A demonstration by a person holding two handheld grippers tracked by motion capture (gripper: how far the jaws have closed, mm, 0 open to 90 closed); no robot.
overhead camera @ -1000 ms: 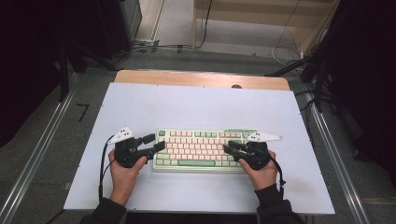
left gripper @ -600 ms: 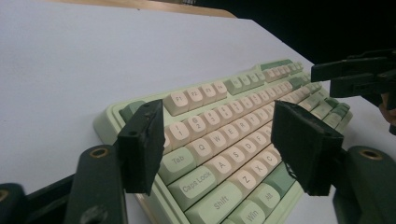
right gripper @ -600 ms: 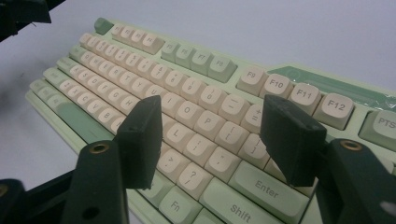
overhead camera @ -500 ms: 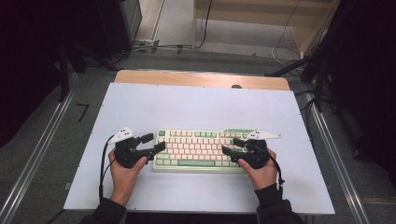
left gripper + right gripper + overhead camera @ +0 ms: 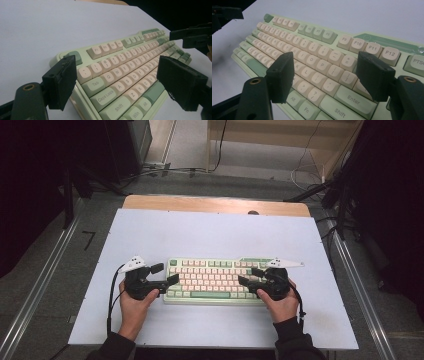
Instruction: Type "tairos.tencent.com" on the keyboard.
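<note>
Left gripper point(image 5: 167, 274) and right gripper point(image 5: 246, 277) have just opened wide, gripping nothing, jaws over opposite ends of the keyboard point(image 5: 216, 281): pale green case, cream and green keycaps.

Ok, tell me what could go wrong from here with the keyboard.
Both tongs have just been opening, nothing clamped between them. The left tongs straddle the keyboard's left end, so a closing pad may press Tab or Caps Lock. The right tongs hover over the Enter side; a careless dip could knock keycaps.
</note>
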